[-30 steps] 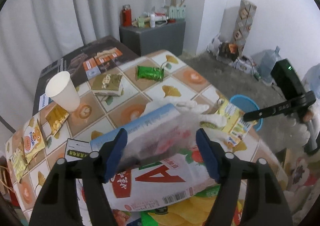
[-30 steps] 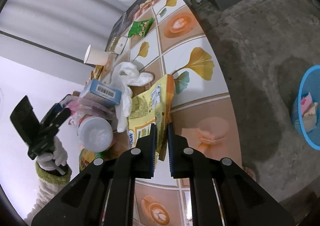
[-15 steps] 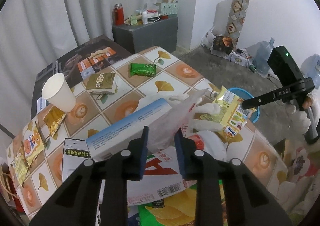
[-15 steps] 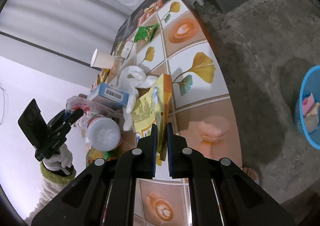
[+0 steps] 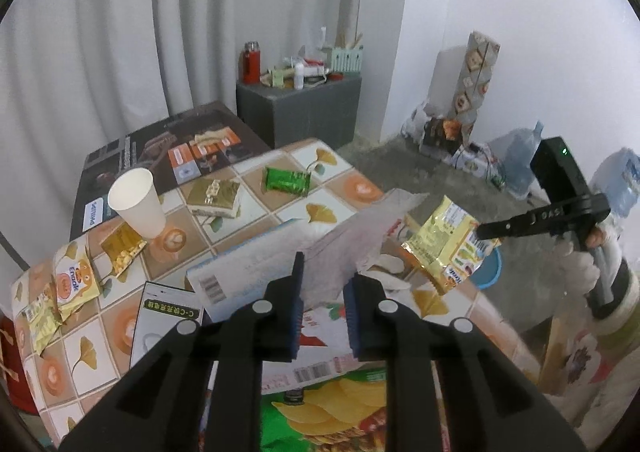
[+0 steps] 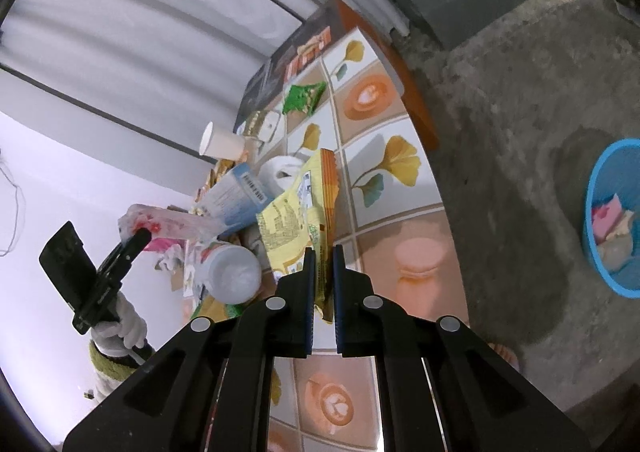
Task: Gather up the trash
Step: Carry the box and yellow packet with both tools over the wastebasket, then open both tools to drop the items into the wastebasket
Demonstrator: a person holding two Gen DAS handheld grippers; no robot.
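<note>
Where curtains (image 5: 100,52) hang, littered table (image 5: 360,188).

Glossy foil snack packet (image 6: 298,220), translucent plastic bag (image 5: 352,248), matt paper cup (image 5: 138,202), rough concrete floor (image 6: 512,100).

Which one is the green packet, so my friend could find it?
Start at the tiled table and go to its far end, near the dark poster. The green packet lies flat there, right of the gold packet. It is the only plain green wrapper there; its neighbours are gold or yellow.
</note>
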